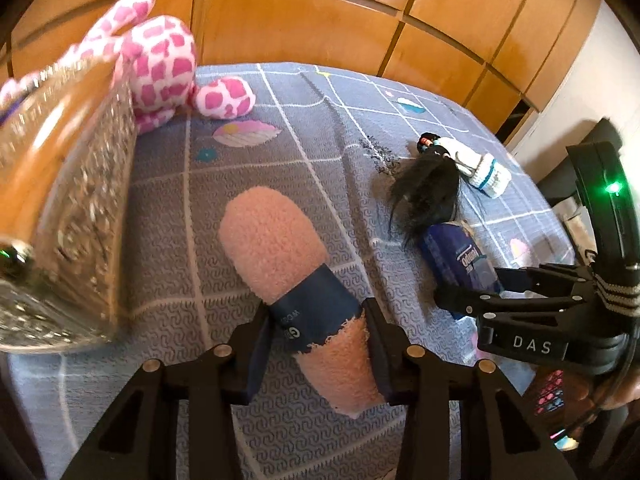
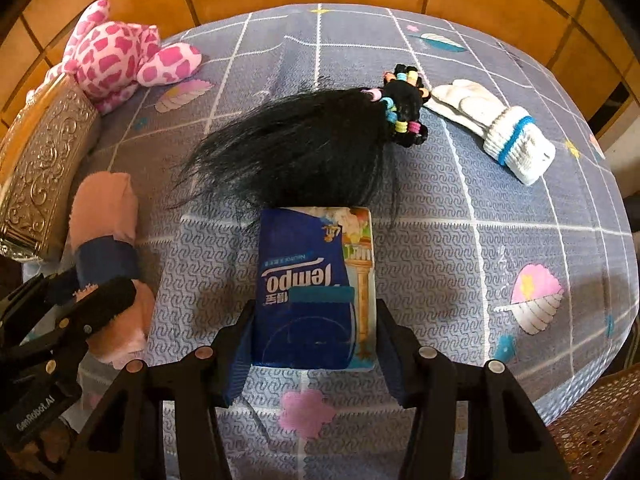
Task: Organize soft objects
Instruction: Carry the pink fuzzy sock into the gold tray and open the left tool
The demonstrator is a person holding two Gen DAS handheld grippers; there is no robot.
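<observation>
An embossed metal box [image 2: 44, 160] is seen at the left edge of the patterned bedspread [image 2: 460, 260], a pink-spotted plush [image 2: 116, 56] behind it. Just beside the box, a rolled pink sock [image 1: 276, 240] is clamped at its navy paper band by the left gripper [image 1: 318, 348]; light and yielding, it is best taken at that firmer band. Mid-bed, a blue tissue pack [image 2: 316, 284] is straddled by the right gripper [image 2: 316, 344], the pads seemingly closed on its slick, squashy sides. A black hairpiece [image 2: 304, 148] and white socks [image 2: 496, 132] lie beyond.
</observation>
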